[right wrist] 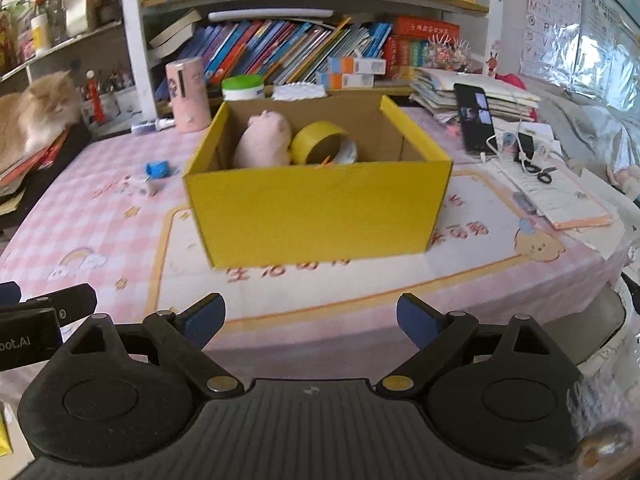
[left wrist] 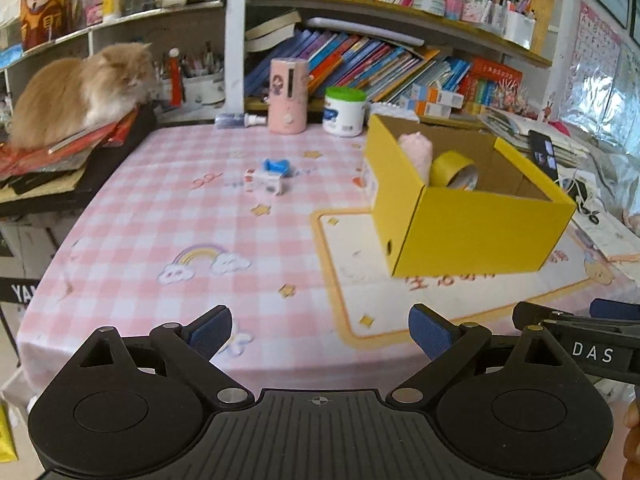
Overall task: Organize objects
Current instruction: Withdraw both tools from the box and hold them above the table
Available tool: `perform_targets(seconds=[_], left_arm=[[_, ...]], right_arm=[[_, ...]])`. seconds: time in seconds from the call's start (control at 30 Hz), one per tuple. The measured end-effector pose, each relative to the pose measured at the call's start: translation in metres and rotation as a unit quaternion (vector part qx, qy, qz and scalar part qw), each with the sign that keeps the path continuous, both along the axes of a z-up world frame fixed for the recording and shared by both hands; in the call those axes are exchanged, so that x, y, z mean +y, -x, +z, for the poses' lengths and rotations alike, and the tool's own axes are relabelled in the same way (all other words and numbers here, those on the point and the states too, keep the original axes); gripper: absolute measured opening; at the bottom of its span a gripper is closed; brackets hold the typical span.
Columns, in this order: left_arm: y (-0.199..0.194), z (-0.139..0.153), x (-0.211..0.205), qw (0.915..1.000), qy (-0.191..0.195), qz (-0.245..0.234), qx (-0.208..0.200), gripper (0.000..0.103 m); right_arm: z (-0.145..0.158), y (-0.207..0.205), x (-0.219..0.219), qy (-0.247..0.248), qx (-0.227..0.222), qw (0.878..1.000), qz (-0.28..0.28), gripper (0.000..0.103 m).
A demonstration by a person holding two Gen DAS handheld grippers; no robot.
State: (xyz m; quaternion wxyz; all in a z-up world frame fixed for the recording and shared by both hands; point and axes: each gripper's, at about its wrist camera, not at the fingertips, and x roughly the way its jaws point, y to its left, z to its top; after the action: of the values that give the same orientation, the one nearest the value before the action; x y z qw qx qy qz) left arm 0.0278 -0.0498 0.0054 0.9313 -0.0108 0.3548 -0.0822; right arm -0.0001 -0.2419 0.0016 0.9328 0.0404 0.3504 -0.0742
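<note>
A yellow cardboard box (left wrist: 472,232) stands on the table, also in the right wrist view (right wrist: 320,208). Inside it are a pink plush toy (right wrist: 264,140) and a yellow tape roll (right wrist: 316,142); both also show in the left wrist view, the plush (left wrist: 418,152) and the tape roll (left wrist: 452,166). A small white box (left wrist: 266,182) and a blue clip-like object (left wrist: 276,167) lie on the pink checked cloth left of the box. My left gripper (left wrist: 320,336) is open and empty near the table's front edge. My right gripper (right wrist: 312,320) is open and empty in front of the box.
A fluffy orange cat (left wrist: 76,92) sits on a pile at the table's left. A pink cylinder (left wrist: 288,96) and a white jar with green lid (left wrist: 344,112) stand at the back. A phone (right wrist: 476,118), cables, scissors (right wrist: 540,174) and papers lie at the right. Bookshelves stand behind.
</note>
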Motion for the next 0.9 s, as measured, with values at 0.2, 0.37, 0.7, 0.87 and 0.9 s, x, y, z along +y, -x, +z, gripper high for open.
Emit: perform_targets(seconds=[0.2, 0.37, 0.7, 0.87, 0.9], left_arm=[[0.010, -0.004, 0.025, 0.9999, -0.006, 0.012, 0.010, 0.097], [0.015, -0.006, 0.046, 0.9996, -0.009, 0.024, 0.014, 0.097], [0.018, -0.004, 0.080, 0.9987, -0.006, 0.051, 0.007, 0.097], [0.018, -0.003, 0.090, 0.9982, -0.004, 0.059, 0.006, 0.097], [0.018, -0.003, 0.091, 0.9982, -0.004, 0.059, 0.006, 0.097]], right_arm=[[-0.006, 0.008, 0.025, -0.009, 0.009, 1.000, 0.013, 0.093], [-0.009, 0.009, 0.046, -0.018, 0.014, 0.999, 0.031, 0.093], [-0.007, 0.006, 0.085, -0.016, 0.010, 0.998, 0.067, 0.093], [-0.004, 0.004, 0.098, -0.012, 0.006, 0.997, 0.080, 0.093], [-0.004, 0.003, 0.100, -0.012, 0.005, 0.997, 0.082, 0.092]])
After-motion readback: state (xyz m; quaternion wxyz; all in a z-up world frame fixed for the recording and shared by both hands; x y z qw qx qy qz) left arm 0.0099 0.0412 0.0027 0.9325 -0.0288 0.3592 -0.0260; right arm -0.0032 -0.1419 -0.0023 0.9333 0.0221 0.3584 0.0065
